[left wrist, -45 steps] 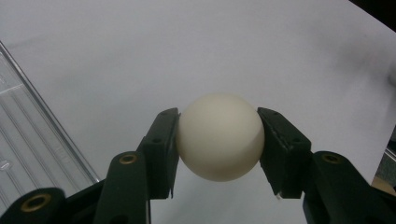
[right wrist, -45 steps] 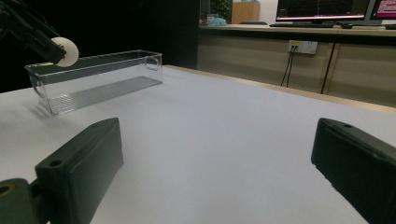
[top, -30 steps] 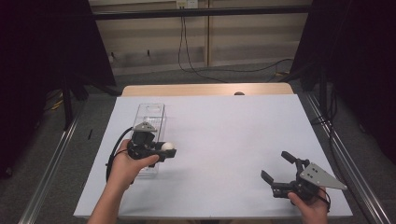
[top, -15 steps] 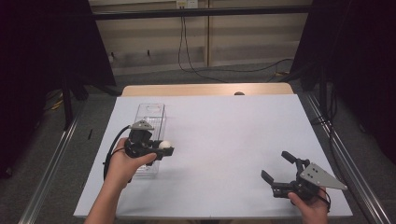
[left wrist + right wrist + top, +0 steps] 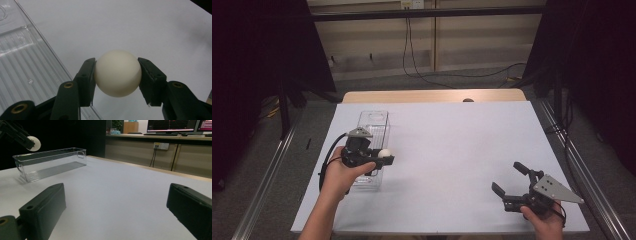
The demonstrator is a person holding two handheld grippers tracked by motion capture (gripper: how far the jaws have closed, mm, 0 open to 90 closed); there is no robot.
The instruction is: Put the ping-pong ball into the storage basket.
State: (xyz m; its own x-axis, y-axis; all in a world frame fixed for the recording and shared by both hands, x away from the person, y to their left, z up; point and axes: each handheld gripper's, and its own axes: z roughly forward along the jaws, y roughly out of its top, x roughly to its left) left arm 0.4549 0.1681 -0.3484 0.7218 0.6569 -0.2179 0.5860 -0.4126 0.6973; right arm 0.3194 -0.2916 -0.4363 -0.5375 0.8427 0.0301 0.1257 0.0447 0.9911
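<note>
Jaws of your left gripper (image 5: 384, 159) clamp the white ball (image 5: 385, 153) beside the clear tray (image 5: 373, 120) near the surface's left edge, while your right gripper (image 5: 509, 180) gapes empty.

A white tabletop (image 5: 452, 150) with a wooden far edge spreads out ahead of the jaws. Beyond it runs a beige panelled wall (image 5: 462, 45) with a socket (image 5: 408, 4) and black cables (image 5: 422, 60) trailing to the grey floor (image 5: 272, 165). Dark curtains (image 5: 257, 60) flank both sides. Past the right jaws, lit monitors (image 5: 172, 125) stand on a counter (image 5: 160, 137).
</note>
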